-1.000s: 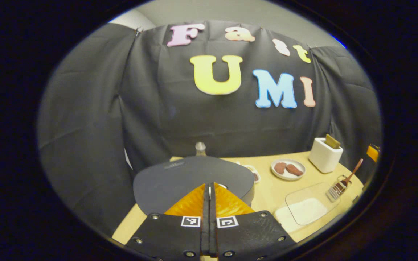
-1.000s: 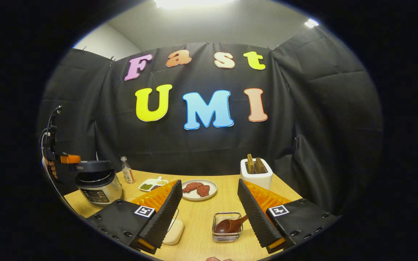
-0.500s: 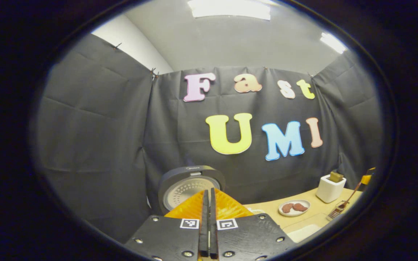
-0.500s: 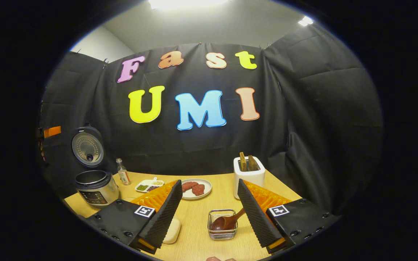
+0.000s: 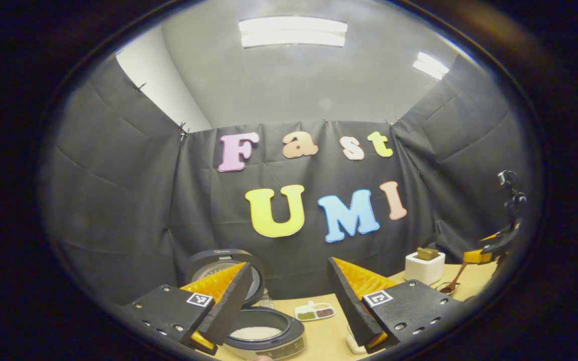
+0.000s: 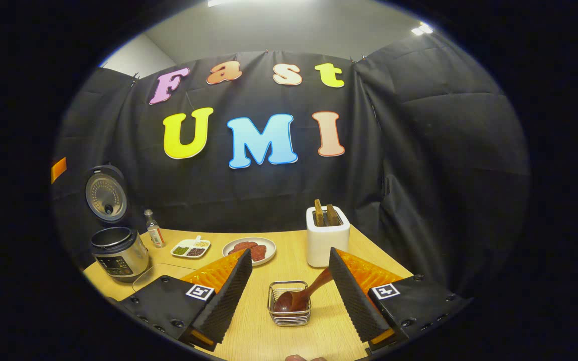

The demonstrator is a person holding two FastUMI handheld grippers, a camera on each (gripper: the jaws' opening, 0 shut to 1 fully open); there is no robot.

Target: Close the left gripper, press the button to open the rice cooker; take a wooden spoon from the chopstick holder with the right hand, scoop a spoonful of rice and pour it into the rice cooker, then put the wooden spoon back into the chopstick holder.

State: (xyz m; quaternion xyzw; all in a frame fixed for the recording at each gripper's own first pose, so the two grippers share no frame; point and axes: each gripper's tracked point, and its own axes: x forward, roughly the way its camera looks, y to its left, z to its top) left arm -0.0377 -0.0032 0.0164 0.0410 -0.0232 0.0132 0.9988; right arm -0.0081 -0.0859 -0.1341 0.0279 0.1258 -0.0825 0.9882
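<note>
**Rice cooker open, wooden spoon waiting in its holder**

In the right gripper view the rice cooker (image 6: 118, 253) stands at the far left corner of the table (image 6: 289, 333), its round lid (image 6: 106, 193) swung upright behind the pot. Just right of the cooker stand a small bottle (image 6: 154, 234) and, beyond it, a divided white dish (image 6: 190, 247) of beans. Farther right of the cooker lie a plate of red meat slices (image 6: 249, 249) and a white toaster (image 6: 324, 239) with two slices of bread standing in it.

The wire chopstick holder (image 6: 290, 303) sits well to the right of the cooker, nearer the table's front edge. The wooden spoon (image 6: 300, 295) lies in it, bowl down, handle slanting up to the right. The right gripper (image 6: 290, 291) hangs over the holder with its jaws wide apart, one finger on either side, touching neither holder nor spoon.

In the left gripper view the left gripper (image 5: 289, 306) hovers right by the cooker (image 5: 264, 336), jaws also apart and empty. White rice shows inside the open pot, and the raised lid (image 5: 224, 271) stands behind the gripper's left finger.
</note>
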